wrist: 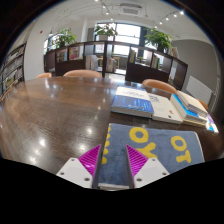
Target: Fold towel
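Note:
A grey-blue towel (160, 148) with large yellow letters lies on the dark wooden table (55, 110). Its left edge, a folded strip, runs between my gripper's (113, 160) two fingers. Both magenta pads (90, 158) press against the strip's sides, so the gripper is shut on the towel's edge. The rest of the towel spreads flat to the right of the fingers.
Open books and booklets (140, 102) lie beyond the towel, with more (190, 108) to the right. Wooden chairs (82, 73) stand at the table's far side. Behind them are a railing, potted plants (158, 40) and windows.

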Motion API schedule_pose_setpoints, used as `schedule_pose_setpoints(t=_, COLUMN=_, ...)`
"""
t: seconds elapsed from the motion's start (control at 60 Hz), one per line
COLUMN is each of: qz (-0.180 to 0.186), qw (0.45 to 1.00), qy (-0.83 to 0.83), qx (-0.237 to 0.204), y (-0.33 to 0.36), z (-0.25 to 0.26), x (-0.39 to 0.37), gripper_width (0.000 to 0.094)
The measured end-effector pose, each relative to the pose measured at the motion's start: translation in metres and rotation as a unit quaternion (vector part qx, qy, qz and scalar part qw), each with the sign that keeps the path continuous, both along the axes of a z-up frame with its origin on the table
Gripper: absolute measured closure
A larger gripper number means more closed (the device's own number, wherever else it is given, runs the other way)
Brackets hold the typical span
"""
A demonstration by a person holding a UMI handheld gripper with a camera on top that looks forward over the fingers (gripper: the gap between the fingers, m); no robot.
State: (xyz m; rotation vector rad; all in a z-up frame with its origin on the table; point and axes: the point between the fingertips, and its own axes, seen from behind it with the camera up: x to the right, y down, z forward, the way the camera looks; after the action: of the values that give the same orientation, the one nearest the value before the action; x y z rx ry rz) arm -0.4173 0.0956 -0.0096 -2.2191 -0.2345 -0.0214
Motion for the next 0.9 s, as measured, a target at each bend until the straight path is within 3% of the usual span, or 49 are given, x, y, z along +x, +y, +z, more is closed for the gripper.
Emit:
schedule_pose_setpoints(t=0.15, qz=-0.016, qw=0.999, qy=-0.028, qx=0.009, y=-0.004, z=0.000, x=0.018, gripper_width=0.0844)
schedule_pose_setpoints(t=0.3, qz=-0.011, qw=1.000, qy=-0.007, qx=-0.017, y=-0.003, z=0.012, x=0.012, gripper_width=0.0884)
schedule_pose_setpoints(t=0.517, qz=-0.065, qw=0.996, qy=0.029, qx=0.061, y=0.007, z=0.128, x=0.112, gripper_width=0.0884)
schedule_pose_setpoints(t=0.65, qz=-0.099, qw=0.992, qy=0.012, qx=0.076, y=0.016, z=0.143, x=0.213, gripper_width=0.0882)
schedule_pose_setpoints(t=0.767, qz=-0.092, qw=0.995, qy=0.018, qx=0.041, y=0.021, z=0.103, x=0.262, gripper_width=0.0822)
schedule_pose_setpoints(t=0.9, qz=-0.052, qw=0.999, qy=0.014, qx=-0.004, y=0.017, z=0.046, x=0.294, gripper_width=0.0388)
